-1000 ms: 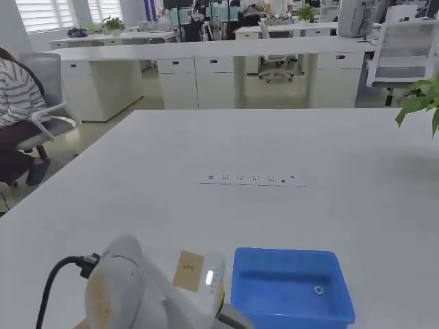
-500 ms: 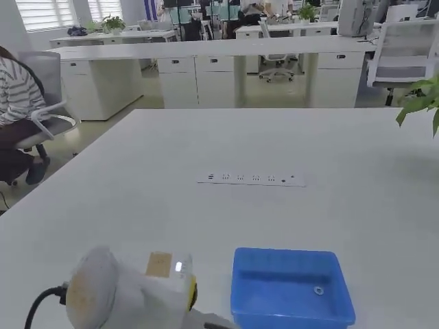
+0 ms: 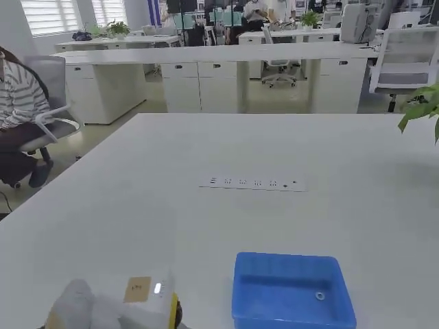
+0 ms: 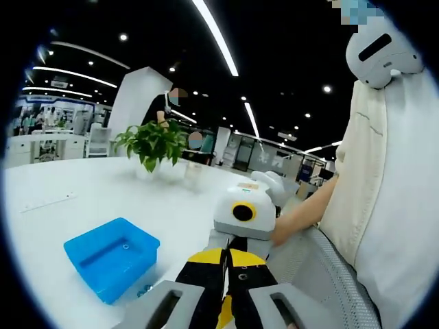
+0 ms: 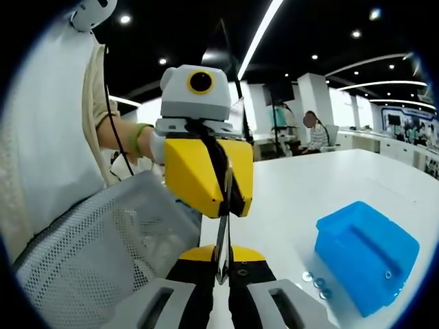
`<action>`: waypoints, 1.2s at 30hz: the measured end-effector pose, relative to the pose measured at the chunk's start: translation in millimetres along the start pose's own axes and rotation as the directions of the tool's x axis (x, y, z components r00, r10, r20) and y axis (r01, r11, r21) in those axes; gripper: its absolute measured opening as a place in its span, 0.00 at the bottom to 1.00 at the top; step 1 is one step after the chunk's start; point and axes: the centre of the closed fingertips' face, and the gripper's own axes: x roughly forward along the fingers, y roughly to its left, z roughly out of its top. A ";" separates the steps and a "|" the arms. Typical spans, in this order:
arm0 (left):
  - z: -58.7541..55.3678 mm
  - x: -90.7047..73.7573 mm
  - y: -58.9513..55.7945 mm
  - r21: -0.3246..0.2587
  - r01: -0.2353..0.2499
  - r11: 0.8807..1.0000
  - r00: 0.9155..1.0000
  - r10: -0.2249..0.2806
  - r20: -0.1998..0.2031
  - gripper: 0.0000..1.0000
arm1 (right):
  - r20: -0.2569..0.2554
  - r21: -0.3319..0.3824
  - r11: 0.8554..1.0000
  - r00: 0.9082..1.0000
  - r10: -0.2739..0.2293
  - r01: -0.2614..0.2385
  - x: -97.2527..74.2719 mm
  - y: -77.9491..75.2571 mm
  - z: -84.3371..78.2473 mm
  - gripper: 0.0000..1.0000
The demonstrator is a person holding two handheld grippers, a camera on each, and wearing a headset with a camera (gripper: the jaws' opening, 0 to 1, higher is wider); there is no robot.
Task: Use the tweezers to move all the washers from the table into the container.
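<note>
The blue container (image 3: 293,289) sits near the table's front edge with one washer (image 3: 319,296) inside. Several washers (image 5: 314,282) lie on the table beside the container (image 5: 365,253); in the left gripper view they show as small rings (image 4: 144,290) by the container (image 4: 110,255). The two grippers face each other close to the person's body. Thin metal tweezers (image 5: 222,233) run from the yellow jaws of my left gripper (image 5: 218,205) down into my right gripper (image 5: 221,274), and both look shut on them. My left gripper (image 4: 225,267) points at the right gripper's body (image 4: 243,209). The left gripper's body (image 3: 116,312) is left of the container.
A flush power strip (image 3: 252,183) is set into the white table (image 3: 137,205) further out. A potted plant (image 4: 152,144) stands at the table's right end. A mesh chair (image 5: 103,240) and the person's torso are close behind the grippers. A seated person (image 3: 17,116) is far left.
In the head view the left gripper has sunk down and left toward the bottom edge. The container and the washer in it have stayed put.
</note>
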 end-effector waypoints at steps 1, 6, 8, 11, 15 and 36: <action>-0.7 0.4 0.0 0.005 -0.008 1.000 1.000 0.008 0.003 0.00 | 0.001 0.006 1.000 1.000 0.005 -0.005 0.2 1.1 0.0 0.02; -2.7 0.7 1.2 0.019 -0.014 1.000 1.000 0.014 0.007 0.00 | -0.014 0.002 1.000 1.000 0.008 -0.007 1.1 1.9 -2.8 0.03; -3.0 0.8 1.0 0.030 -0.012 0.999 1.000 0.012 0.002 0.00 | -0.024 -0.009 1.000 1.000 0.003 -0.003 0.9 0.7 -4.1 0.03; -3.7 0.3 1.9 0.033 -0.008 0.999 1.000 0.009 -0.011 0.00 | -0.034 -0.017 1.000 0.999 -0.005 0.004 0.6 -1.2 -5.7 0.02; -7.3 -1.1 2.5 0.042 -0.001 0.999 0.999 0.003 -0.044 0.00 | -0.065 -0.045 0.999 0.997 -0.028 0.025 -0.5 -5.7 -10.8 0.02; -6.7 -1.4 23.4 0.266 0.028 0.964 0.969 0.040 -0.246 0.00 | -0.157 -0.176 0.974 0.972 -0.172 0.144 -3.1 -45.2 -20.1 0.08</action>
